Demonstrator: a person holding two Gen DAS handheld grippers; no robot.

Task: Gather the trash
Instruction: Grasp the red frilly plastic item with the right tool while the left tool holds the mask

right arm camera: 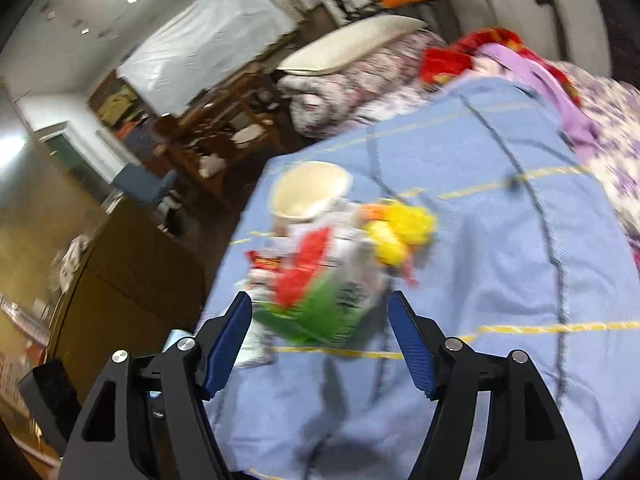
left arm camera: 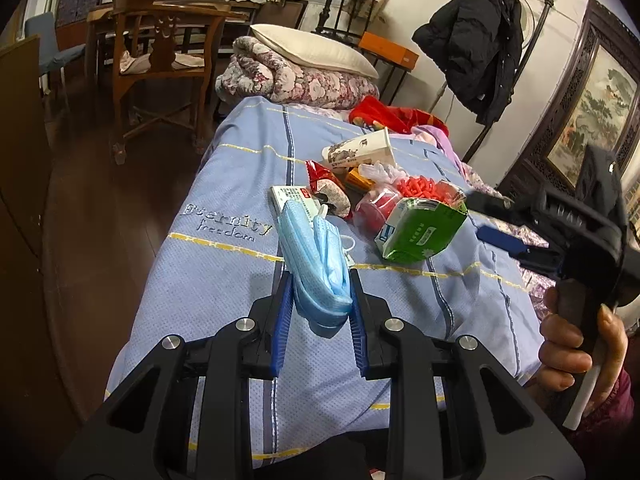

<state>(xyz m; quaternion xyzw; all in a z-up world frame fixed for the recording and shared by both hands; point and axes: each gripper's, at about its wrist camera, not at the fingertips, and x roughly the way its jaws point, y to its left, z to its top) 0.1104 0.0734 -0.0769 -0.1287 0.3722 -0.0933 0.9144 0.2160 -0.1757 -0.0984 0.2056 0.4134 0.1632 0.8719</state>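
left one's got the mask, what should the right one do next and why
Probably ease the right hand-held gripper forward and close on the green carton. Its jaws stand open with nothing pressed between them, and the carton lies just ahead on the blue sheet. The left hand-held gripper is already shut on the mask.

mask [left arm camera: 320,256]: soft pleated nonwoven, matt | quilt [left arm camera: 224,280]: woven cloth, dimpled, matt | carton [left arm camera: 420,232]: glossy printed card | cup [left arm camera: 360,152]: paper | chair [left arm camera: 160,52]: polished wood | left gripper [left arm camera: 319,284]: matt blk plastic, ribbed blue pads, metal pins
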